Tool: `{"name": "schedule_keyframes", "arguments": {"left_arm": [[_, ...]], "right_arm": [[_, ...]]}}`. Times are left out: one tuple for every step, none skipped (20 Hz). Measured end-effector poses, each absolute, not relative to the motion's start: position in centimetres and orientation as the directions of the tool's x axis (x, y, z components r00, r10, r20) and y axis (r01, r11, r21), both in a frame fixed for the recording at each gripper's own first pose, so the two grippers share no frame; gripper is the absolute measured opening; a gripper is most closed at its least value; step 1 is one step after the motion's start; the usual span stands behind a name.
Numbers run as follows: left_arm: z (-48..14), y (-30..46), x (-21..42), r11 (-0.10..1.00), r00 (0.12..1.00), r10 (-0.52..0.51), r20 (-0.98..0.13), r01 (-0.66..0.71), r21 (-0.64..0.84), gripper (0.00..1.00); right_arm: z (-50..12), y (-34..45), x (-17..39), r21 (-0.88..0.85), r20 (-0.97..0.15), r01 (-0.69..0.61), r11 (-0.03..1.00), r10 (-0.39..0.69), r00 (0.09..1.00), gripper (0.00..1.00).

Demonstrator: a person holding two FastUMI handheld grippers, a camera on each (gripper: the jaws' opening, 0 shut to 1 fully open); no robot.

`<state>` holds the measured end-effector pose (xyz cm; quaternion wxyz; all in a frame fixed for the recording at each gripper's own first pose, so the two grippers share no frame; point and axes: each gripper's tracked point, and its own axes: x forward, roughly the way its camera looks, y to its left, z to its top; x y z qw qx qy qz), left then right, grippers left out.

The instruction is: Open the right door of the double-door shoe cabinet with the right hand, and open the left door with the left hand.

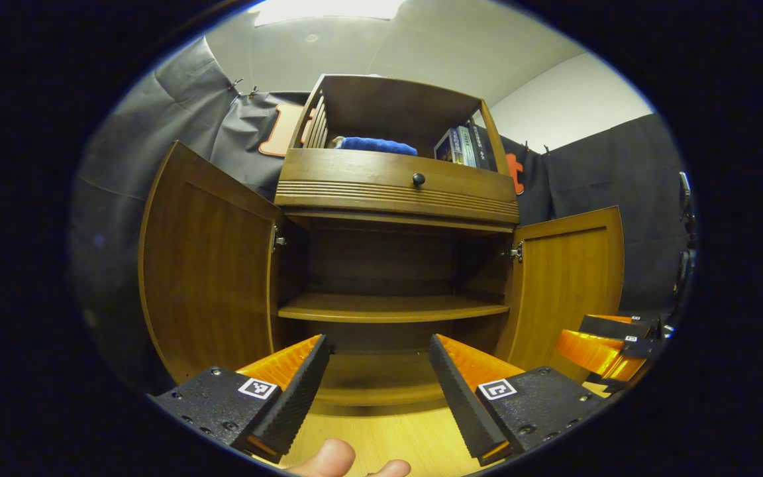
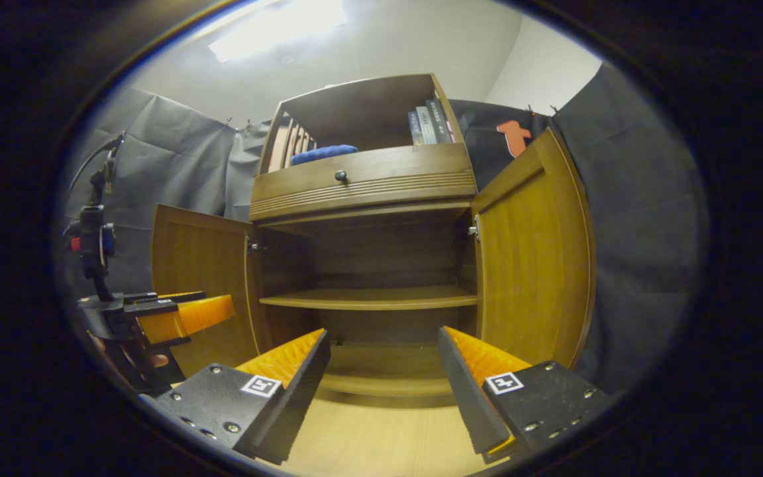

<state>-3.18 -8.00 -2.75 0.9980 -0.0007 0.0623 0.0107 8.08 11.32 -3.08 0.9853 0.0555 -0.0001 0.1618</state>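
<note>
In the left gripper view the shoe cabinet (image 1: 395, 265) filled the middle of the frame, and both of its lower doors stood swung wide: the left door (image 1: 206, 265) hung open at the left of the frame, and the right door (image 1: 570, 278) stood open at the right, each turned out on its hinges so that the bare inner shelf (image 1: 391, 308) and the cabinet floor lay exposed between them. The left gripper (image 1: 378, 391) sat at the bottom centre with its jaws spread wide and nothing between them, well apart from either door. The right gripper (image 2: 385, 391) showed the same way at the bottom of the right gripper view, jaws spread and empty, facing the open compartment. Above, a closed drawer (image 1: 398, 182) with a dark knob (image 1: 418, 178) sat under an open top shelf holding a blue cloth (image 1: 378, 146) and some books (image 1: 464, 146) at the upper centre. Judged from how things lay, both parts of the task looked done: each door was open and neither gripper held a door. Nothing further seemed left beyond drawing the grippers clear.
</note>
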Motion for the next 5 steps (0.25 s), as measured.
{"name": "schedule_keyframes", "arguments": {"left_arm": [[-2.7,-8.0,-3.0,1.000,0.993,0.026,-0.116,-0.024,0.012,0.90],[-2.5,-7.8,-2.7,0.999,0.994,0.040,-0.100,-0.037,0.029,0.95],[-2.5,-7.6,-2.4,0.998,0.995,0.052,-0.086,-0.048,0.047,0.89],[-2.8,-7.6,-2.1,0.997,0.995,0.055,-0.087,-0.050,0.060,0.89],[-3.6,-7.7,-1.7,0.997,0.994,0.047,-0.098,-0.041,0.059,0.89]], "right_arm": [[-3.4,11.4,8.6,0.100,0.008,-0.315,0.944,0.316,0.949,0.96],[-3.6,11.5,9.0,0.091,-0.002,-0.308,0.947,0.309,0.951,0.96],[-3.6,11.6,9.5,0.087,-0.007,-0.306,0.948,0.308,0.951,0.96],[-3.7,11.9,9.7,0.086,-0.009,-0.307,0.948,0.309,0.951,0.96],[-3.5,12.3,10.0,0.087,-0.006,-0.311,0.946,0.313,0.950,0.95]]}}
